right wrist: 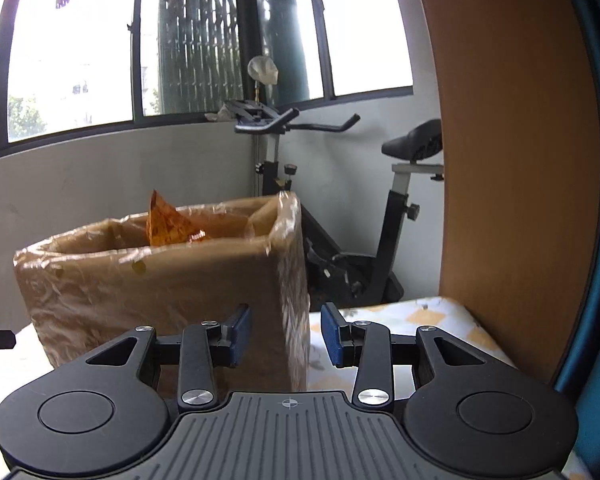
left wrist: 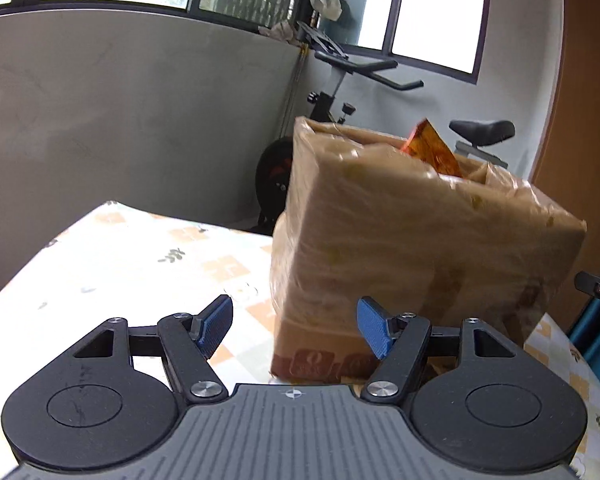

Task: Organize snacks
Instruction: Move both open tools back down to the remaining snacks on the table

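Two handheld grippers face one cardboard box [left wrist: 420, 248] wrapped in clear plastic, standing upright on a table [left wrist: 112, 256] covered with a leaf-and-square patterned cloth.

Nearest in the left wrist view, the left gripper [left wrist: 296, 330] has its blue-padded fingers spread apart and holds nothing. The box stands just ahead of it and off to its right, with the box's near vertical corner between the two fingers.

In the right wrist view, the right gripper [right wrist: 286, 338] is likewise spread apart and empty. Here the box [right wrist: 160, 292] lies ahead and to the left, its right-hand vertical edge lined up with the gap between the fingers.

So the box sits between the two grippers, about equally near each. Its long side runs across the right gripper's view.

Above the box's open top, an orange snack packet [right wrist: 168, 226] pokes up from inside, tilted, well above both grippers.

Behind the box stands an exercise bike [right wrist: 340, 208], then windows.
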`<control>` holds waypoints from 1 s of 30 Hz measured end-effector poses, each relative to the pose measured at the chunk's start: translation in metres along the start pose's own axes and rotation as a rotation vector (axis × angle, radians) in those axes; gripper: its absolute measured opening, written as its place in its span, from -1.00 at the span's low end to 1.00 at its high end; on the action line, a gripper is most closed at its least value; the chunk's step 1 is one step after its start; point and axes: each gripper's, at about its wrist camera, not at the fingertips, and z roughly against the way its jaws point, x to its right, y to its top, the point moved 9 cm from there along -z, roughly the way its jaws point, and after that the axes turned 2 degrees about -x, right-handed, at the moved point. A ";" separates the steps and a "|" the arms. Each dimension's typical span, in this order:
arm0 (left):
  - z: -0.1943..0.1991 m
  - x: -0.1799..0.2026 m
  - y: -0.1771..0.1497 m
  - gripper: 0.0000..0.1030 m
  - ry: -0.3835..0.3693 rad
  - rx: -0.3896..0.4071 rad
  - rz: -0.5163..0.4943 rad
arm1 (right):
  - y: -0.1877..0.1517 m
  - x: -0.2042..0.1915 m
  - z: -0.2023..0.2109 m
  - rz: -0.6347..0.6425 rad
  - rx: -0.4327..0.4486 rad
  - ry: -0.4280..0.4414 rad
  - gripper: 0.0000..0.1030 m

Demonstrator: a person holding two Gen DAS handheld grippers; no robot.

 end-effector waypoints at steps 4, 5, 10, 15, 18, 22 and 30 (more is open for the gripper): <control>-0.015 0.025 -0.025 0.39 -0.070 -0.062 -0.054 | -0.040 0.004 -0.014 -0.055 -0.099 -0.002 -0.30; -0.019 0.030 -0.033 0.39 -0.085 -0.081 -0.069 | -0.052 0.002 -0.018 -0.051 -0.128 0.003 -0.30; -0.040 0.044 -0.061 0.40 -0.101 -0.164 -0.109 | -0.096 -0.010 -0.035 -0.023 -0.240 0.038 -0.29; -0.057 0.053 -0.081 0.40 -0.115 -0.241 -0.122 | -0.112 -0.020 -0.057 0.043 -0.275 0.006 -0.14; -0.065 0.061 -0.087 0.40 -0.114 -0.256 -0.149 | -0.117 -0.026 -0.070 0.028 -0.299 0.001 -0.13; -0.075 0.065 -0.094 0.39 -0.098 -0.279 -0.173 | -0.127 -0.038 -0.076 0.079 -0.332 0.007 -0.13; -0.069 0.052 -0.106 -0.16 -0.086 -0.296 -0.175 | -0.138 -0.058 -0.062 0.150 -0.330 0.051 -0.11</control>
